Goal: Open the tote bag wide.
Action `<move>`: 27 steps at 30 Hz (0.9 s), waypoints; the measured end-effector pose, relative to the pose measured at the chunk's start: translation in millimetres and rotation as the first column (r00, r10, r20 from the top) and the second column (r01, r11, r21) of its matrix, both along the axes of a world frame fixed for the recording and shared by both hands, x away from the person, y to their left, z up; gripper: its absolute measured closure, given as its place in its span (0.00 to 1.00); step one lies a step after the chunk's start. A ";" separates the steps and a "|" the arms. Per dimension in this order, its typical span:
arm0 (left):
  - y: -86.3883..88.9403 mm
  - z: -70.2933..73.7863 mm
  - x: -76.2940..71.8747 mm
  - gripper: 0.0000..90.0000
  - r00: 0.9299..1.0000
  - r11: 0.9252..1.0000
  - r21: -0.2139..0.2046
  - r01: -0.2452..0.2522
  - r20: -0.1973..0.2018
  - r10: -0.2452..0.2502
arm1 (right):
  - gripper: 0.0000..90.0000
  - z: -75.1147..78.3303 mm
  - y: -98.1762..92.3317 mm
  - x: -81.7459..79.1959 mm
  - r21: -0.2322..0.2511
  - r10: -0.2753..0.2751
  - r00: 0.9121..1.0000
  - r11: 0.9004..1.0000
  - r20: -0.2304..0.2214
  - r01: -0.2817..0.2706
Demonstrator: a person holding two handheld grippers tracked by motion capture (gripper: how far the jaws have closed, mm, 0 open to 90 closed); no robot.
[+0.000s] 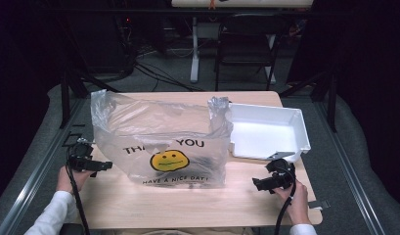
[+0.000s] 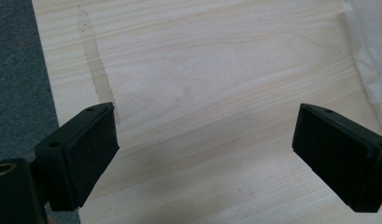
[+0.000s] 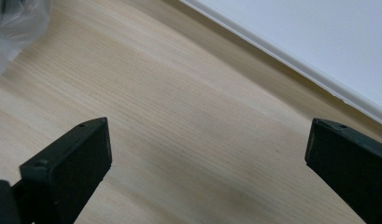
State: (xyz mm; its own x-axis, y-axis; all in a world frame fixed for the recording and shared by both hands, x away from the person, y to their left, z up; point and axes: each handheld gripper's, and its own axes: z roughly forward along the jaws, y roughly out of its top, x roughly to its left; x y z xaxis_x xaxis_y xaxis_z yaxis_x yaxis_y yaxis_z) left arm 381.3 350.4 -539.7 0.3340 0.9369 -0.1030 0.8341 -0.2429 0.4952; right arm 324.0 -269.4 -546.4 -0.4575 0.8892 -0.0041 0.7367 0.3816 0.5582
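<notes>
At the far left of the wooden table (image 1: 139, 205), your left hand (image 1: 70, 180) holds the left gripper (image 1: 105, 166), jaws spread wide and empty, pointing toward a clear plastic bag (image 1: 158, 142). The bag stands open at the table's middle, printed with "THANK YOU", a yellow smiley face and "HAVE A NICE DAY". Just beside the bag, to the right, sits a white tray (image 1: 300, 132), touching its upper corner. Nearest you on the right, your right hand (image 1: 298, 200) holds the right gripper (image 1: 256, 184), jaws also wide apart, gripping nothing.
</notes>
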 end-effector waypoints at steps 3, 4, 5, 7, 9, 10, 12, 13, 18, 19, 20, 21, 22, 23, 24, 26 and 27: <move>0.7 1.5 0.0 0.11 1.000 1.000 -0.011 0.002 -0.002 -0.002 | 0.00 0.5 -0.1 -0.3 0.000 0.002 1.000 1.000 -0.004 -0.002; 1.0 2.6 0.0 0.12 1.000 1.000 -0.016 0.002 -0.006 -0.002 | 0.00 0.7 0.1 -0.6 -0.001 -0.004 1.000 1.000 0.000 0.004; 0.9 3.3 -0.1 0.12 1.000 1.000 -0.020 0.002 -0.005 -0.002 | 0.00 1.0 0.4 -0.7 0.006 -0.006 1.000 1.000 -0.001 0.006; 0.4 5.1 0.0 0.14 1.000 1.000 -0.019 0.014 -0.008 -0.014 | 0.00 1.9 0.5 -0.3 0.008 0.002 1.000 1.000 -0.012 -0.002; -1.0 7.4 -0.3 0.15 1.000 1.000 -0.021 0.022 -0.008 -0.022 | 0.01 2.8 0.8 -0.2 0.008 0.005 1.000 1.000 -0.012 -0.005; -2.0 8.5 -0.2 0.16 1.000 0.999 -0.020 0.027 -0.008 -0.027 | 0.01 3.2 0.6 -0.2 0.012 0.005 1.000 1.000 -0.013 -0.005; -5.3 13.0 0.3 0.16 0.999 0.999 -0.015 0.045 -0.012 -0.045 | 0.02 4.7 -0.2 -0.8 0.027 0.012 1.000 1.000 -0.023 -0.011; -6.3 14.8 0.4 0.16 0.999 0.999 -0.020 0.047 -0.013 -0.048 | 0.03 5.7 -0.4 -0.9 0.033 0.010 1.000 0.999 -0.020 -0.009; -13.8 25.8 0.6 0.16 0.997 0.997 -0.022 0.075 0.004 -0.075 | 0.06 11.5 3.7 0.7 0.075 0.039 0.999 0.997 -0.036 -0.036; -14.6 28.3 0.7 0.16 0.997 0.996 -0.025 0.081 0.008 -0.081 | 0.07 12.9 5.7 0.9 0.077 0.048 0.998 0.996 -0.038 -0.045; -14.6 28.3 0.7 0.17 0.997 0.996 -0.025 0.081 0.008 -0.081 | 0.07 12.9 5.7 0.9 0.077 0.048 0.998 0.996 -0.038 -0.045; -15.2 30.0 0.9 0.17 0.996 0.996 -0.024 0.083 0.015 -0.083 | 0.10 14.1 8.4 1.1 0.089 0.056 0.998 0.995 -0.038 -0.053; -16.1 35.3 1.3 0.18 0.995 0.995 -0.023 0.093 0.019 -0.093 | 0.15 17.0 12.1 1.9 0.094 0.081 0.995 0.993 -0.050 -0.076; -16.0 37.7 1.0 0.19 0.995 0.995 -0.029 0.092 0.031 -0.091 | 0.17 18.9 14.2 2.4 0.112 0.086 0.995 0.990 -0.050 -0.080; -15.8 39.7 0.4 0.23 0.996 0.996 -0.034 0.086 0.042 -0.084 | 0.22 20.3 15.6 3.0 0.119 0.091 0.995 0.989 -0.047 -0.085; -14.2 45.6 -1.2 0.30 0.995 0.996 -0.047 0.077 0.068 -0.074 | 0.28 24.4 18.7 3.6 0.128 0.108 0.993 0.987 -0.043 -0.101; -14.2 45.6 -1.2 0.34 0.995 0.996 -0.047 0.077 0.068 -0.074 | 0.28 24.4 18.7 3.6 0.128 0.108 0.993 0.987 -0.043 -0.101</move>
State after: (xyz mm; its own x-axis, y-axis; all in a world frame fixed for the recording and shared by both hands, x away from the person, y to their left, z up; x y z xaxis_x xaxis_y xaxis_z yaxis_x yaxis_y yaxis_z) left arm 380.1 336.2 -494.2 0.4113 0.9030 -0.1244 0.7794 -0.2777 0.5616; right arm 327.6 -250.7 -522.0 -0.5448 0.8286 0.1290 0.7243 0.3874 0.5703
